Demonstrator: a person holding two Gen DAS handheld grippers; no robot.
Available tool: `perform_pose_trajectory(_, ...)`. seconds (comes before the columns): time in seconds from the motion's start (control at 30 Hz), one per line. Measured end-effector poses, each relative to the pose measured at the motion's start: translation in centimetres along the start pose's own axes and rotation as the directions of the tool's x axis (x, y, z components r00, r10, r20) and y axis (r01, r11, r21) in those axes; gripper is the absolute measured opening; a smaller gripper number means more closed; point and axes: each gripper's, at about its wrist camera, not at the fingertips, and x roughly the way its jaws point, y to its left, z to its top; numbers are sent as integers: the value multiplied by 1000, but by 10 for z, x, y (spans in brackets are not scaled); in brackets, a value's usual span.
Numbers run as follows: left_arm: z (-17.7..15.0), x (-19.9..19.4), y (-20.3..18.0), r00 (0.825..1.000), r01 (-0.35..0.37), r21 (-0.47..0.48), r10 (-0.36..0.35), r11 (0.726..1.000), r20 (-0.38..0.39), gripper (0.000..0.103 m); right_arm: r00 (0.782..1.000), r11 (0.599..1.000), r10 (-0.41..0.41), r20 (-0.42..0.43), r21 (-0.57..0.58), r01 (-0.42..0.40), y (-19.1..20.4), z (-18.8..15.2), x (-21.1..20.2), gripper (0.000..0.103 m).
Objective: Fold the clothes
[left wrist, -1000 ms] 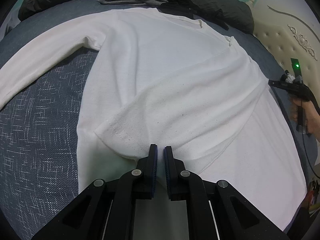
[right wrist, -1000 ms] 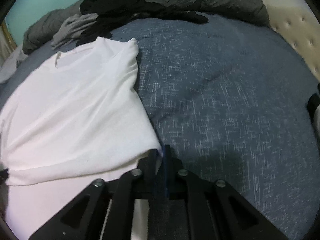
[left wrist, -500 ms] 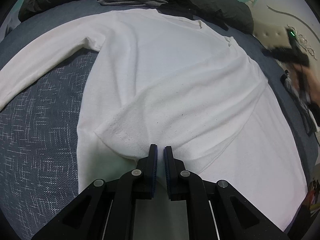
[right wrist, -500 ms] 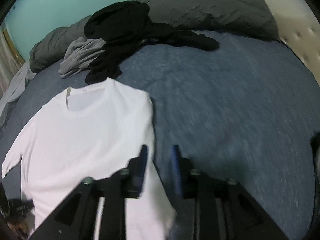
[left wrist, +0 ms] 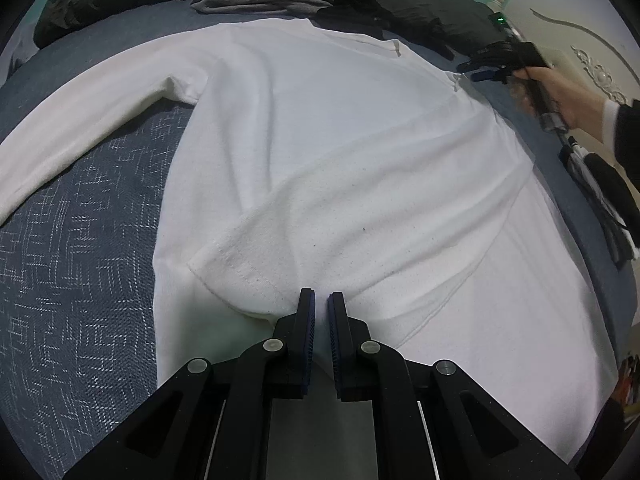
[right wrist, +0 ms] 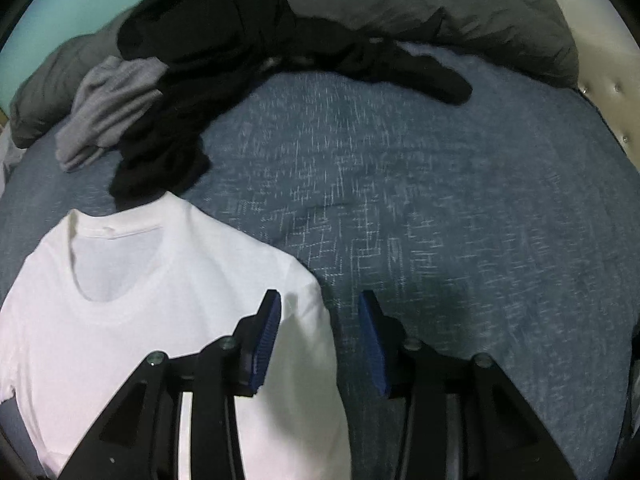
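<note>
Right wrist: black clothes [right wrist: 208,60] beyond shirt [right wrist: 168,280].

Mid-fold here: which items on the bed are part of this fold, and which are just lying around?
In the job:
- white long-sleeved shirt, one sleeve already folded across its body
- left tongs, shut at the folded cuff
- right tongs, open above the shirt's shoulder edge

Lying about:
- grey garment
- black clothes
- dark grey duvet
- blue bedspread
</note>
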Motion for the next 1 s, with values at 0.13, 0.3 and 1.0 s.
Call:
perform_pose_trajectory(0.13, -3, -2, 0, 1000, -5, 9, 5, 1000, 2, 7, 1000, 1000, 13, -5, 8, -13, -1, 3, 11, 5)
perform_pose_trajectory(0.3, -6, -4, 1, 1000, -5, 9, 5, 1000, 4, 7, 998, 999, -34, 51, 31, 33, -9, 5, 7, 4)
perform_pose_trajectory(1.0, -23, -19, 8, 1000, -10, -3, 10, 1000, 8, 7, 975, 970, 134, 179, 179, -166, -57, -5, -23, 6)
